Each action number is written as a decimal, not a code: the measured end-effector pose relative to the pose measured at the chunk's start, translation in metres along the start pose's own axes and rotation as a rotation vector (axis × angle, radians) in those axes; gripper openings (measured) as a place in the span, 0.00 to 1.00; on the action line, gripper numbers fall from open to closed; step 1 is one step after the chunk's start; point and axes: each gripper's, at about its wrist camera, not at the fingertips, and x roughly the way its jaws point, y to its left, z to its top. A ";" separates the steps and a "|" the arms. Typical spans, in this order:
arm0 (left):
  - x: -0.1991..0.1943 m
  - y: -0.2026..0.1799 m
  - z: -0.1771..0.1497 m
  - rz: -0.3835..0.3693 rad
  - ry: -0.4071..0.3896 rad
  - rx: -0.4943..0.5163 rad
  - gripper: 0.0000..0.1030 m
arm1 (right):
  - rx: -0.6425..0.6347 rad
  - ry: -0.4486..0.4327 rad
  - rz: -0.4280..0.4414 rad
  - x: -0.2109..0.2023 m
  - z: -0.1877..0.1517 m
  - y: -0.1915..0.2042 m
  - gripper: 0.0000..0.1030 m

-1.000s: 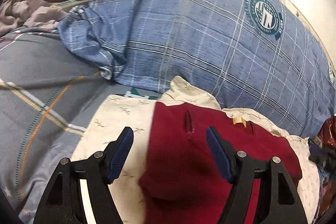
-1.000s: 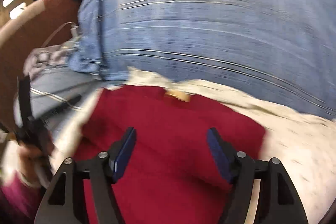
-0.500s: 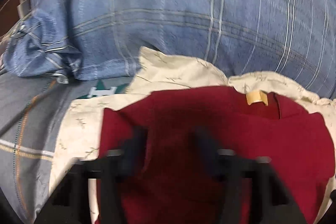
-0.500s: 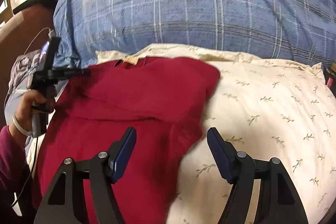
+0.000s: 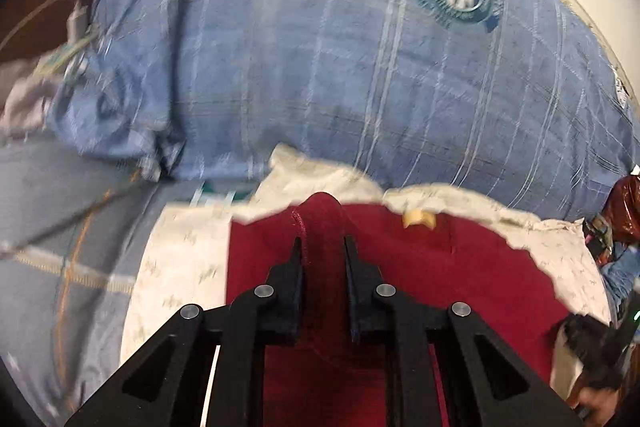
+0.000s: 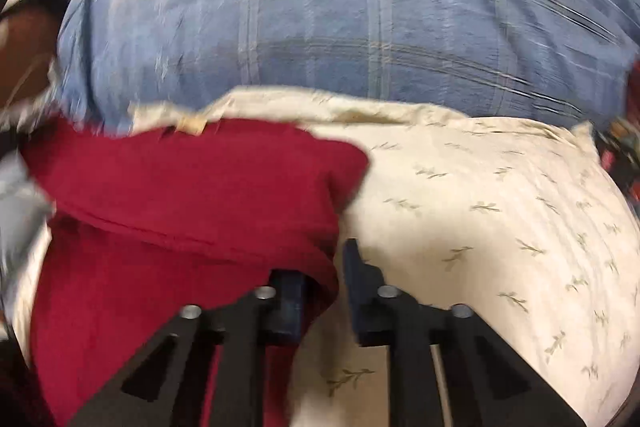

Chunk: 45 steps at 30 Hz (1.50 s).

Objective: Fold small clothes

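Dark red knit garment (image 5: 460, 267) spread flat on cream leaf-print pillow (image 6: 500, 207), just in front of large blue plaid pillow (image 5: 320, 67). Left tool (image 5: 323, 251) closing, a raised ridge of red cloth pinched between its jaws. Right tool (image 6: 320, 267) closing too, on the garment's right edge, cloth draped over its left finger. Both views blurred.

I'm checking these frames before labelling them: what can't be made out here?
- Right wrist view: the right gripper is closing, but the red garment drapes over its left finger, hiding the grip.
- Left wrist view: the left gripper is closing on a red fold; the garment's lower part is cut off.
- Both: motion blur smears the blue pillow's badge.
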 end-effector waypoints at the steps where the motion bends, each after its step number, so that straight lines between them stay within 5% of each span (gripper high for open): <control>1: 0.008 0.005 -0.008 0.003 0.019 -0.010 0.16 | 0.003 0.001 -0.011 -0.002 -0.002 -0.002 0.16; 5: 0.057 0.014 -0.040 0.018 0.116 -0.040 0.18 | -0.036 0.084 -0.063 0.011 -0.023 0.002 0.16; 7: 0.063 0.013 -0.047 0.035 0.093 -0.018 0.20 | -0.025 0.083 -0.067 0.001 -0.028 -0.001 0.26; 8: 0.060 0.012 -0.048 0.039 0.084 -0.006 0.26 | -0.016 0.087 -0.070 -0.007 -0.026 -0.002 0.34; 12: 0.037 0.020 -0.049 0.075 0.031 -0.015 0.51 | 0.083 0.039 -0.042 -0.046 -0.015 -0.014 0.39; 15: 0.029 0.023 -0.050 0.085 0.011 -0.051 0.52 | 0.041 -0.019 -0.012 -0.047 0.005 0.004 0.40; 20: 0.035 0.011 -0.057 0.148 0.006 0.018 0.52 | -0.056 0.034 0.051 0.012 0.030 0.046 0.34; 28: 0.053 -0.004 -0.059 0.221 0.016 0.084 0.58 | 0.068 0.040 -0.058 0.084 0.047 0.027 0.33; 39: 0.055 -0.001 -0.061 0.232 0.017 0.080 0.62 | 0.014 0.026 -0.027 0.019 0.023 0.035 0.46; 45: 0.058 0.001 -0.062 0.237 0.025 0.073 0.66 | -0.058 0.069 -0.068 0.011 -0.018 0.033 0.45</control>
